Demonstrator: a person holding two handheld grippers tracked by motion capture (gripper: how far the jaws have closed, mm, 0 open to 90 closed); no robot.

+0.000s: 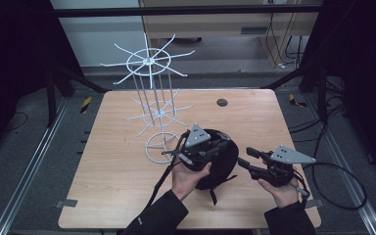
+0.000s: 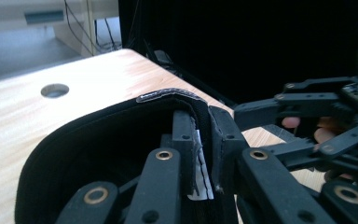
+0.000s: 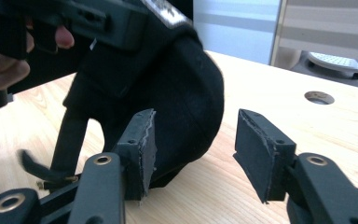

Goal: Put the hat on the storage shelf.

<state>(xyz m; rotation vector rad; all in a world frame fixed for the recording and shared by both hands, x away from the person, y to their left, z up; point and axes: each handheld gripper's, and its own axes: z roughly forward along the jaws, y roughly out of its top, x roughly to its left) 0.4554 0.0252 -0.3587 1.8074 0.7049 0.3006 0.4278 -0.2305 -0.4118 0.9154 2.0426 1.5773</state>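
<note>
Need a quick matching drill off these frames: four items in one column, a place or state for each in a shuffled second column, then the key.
Column 1
1. left gripper
2. right gripper
3. black cap
4. white wire rack

Column 2
A. stands upright on the table's far left part
B. jaws apart, nothing pressed between the pads
C. pinched at its edge, part of it above the wooden table
D. jaws clamped on fabric

Pairs: 1-D, 2-B, 3-C, 4-A
</note>
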